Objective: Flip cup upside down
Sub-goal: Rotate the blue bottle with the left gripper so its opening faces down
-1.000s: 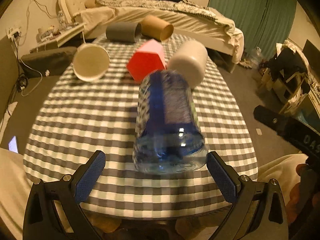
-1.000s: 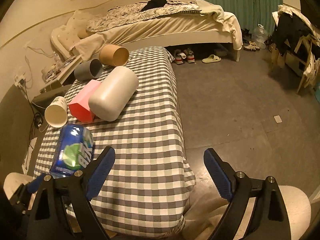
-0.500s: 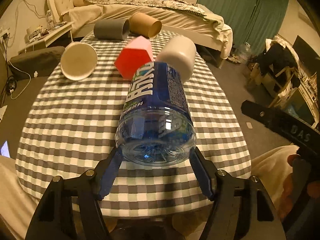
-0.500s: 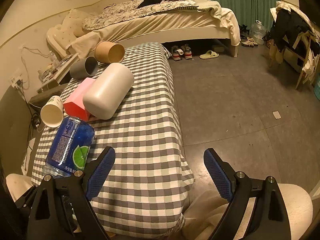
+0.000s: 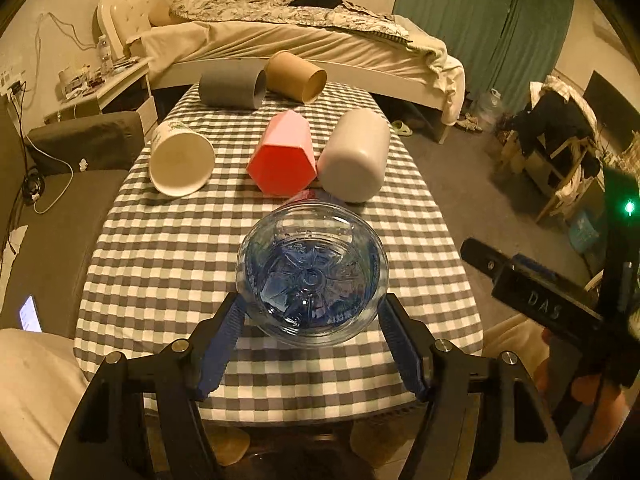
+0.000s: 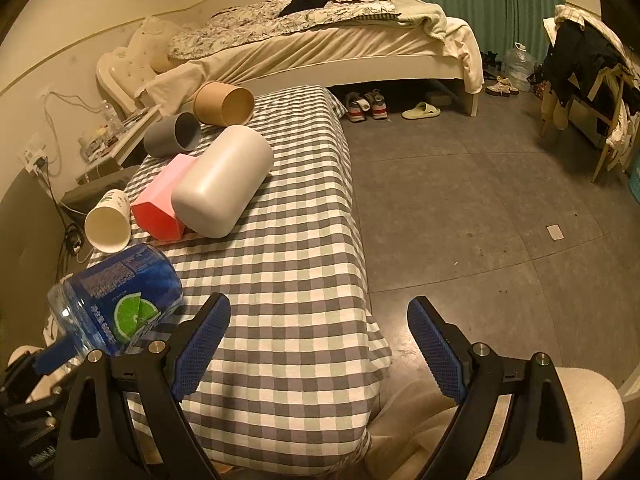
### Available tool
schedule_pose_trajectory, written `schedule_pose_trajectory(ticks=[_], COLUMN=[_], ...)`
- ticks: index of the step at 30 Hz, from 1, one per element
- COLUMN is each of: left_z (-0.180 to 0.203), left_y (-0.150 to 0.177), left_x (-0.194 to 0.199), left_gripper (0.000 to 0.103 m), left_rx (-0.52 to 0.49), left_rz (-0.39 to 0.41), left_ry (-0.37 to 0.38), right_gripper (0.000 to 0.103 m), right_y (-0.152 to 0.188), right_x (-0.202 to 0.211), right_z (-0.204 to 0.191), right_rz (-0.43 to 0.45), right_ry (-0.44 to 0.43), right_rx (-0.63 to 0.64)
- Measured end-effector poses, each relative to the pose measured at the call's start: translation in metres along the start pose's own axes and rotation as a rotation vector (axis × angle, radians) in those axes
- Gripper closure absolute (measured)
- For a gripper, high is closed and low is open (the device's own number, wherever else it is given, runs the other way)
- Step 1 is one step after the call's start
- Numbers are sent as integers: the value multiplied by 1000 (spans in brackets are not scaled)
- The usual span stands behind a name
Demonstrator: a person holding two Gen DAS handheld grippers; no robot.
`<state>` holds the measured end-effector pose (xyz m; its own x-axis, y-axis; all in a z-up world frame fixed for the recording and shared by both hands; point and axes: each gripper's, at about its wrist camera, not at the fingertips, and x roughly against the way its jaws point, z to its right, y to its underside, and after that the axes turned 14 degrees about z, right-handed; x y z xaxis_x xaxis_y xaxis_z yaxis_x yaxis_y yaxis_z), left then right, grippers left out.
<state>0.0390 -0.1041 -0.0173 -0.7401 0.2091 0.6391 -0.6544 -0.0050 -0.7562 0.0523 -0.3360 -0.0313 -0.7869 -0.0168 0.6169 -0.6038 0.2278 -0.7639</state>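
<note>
My left gripper (image 5: 312,336) is shut on a clear blue bottle-like cup (image 5: 312,276). It holds the cup by its base end, tipped forward over the near part of the checked table (image 5: 160,248). The cup's ribbed bottom faces the left wrist camera. In the right wrist view the cup (image 6: 116,304) shows at the lower left with a lime label, tilted, one blue finger of the left gripper (image 6: 56,354) against it. My right gripper (image 6: 320,344) is open and empty over the table's near right edge.
Several cups lie on their sides further back: white paper cup (image 5: 180,164), pink faceted cup (image 5: 284,160), big white cup (image 5: 356,156), grey cup (image 5: 232,90), brown cup (image 5: 294,76). A bed (image 6: 320,44) stands behind; bare floor (image 6: 480,208) lies to the right.
My left gripper closed on the blue cup, lifted it off the table and tipped it so its bottom faces the camera. The right gripper stayed open and hardly moved.
</note>
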Motion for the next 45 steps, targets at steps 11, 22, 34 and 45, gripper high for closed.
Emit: schedule_pose_trajectory(ticks=[11,22,34,45], left_z=[12,7,8,12], left_y=[-41,-41,-35,-36], left_x=[-25,-31,-50,-45], left_gripper=[32,22,21,21], left_rx=[-35,6,38,-11], left_rz=[2,48,60,81], left_ry=[-34,-4,41,39], right_gripper=[13,13,13,13], right_y=[0,-1,-1,0], right_x=[2,1,-4,-9], right_z=[0,5,3,6], right_rz=[-3,-3,-11,-20], right_ry=[-6,-8,-6,21], right_rx=[-8,-28,-20,-19])
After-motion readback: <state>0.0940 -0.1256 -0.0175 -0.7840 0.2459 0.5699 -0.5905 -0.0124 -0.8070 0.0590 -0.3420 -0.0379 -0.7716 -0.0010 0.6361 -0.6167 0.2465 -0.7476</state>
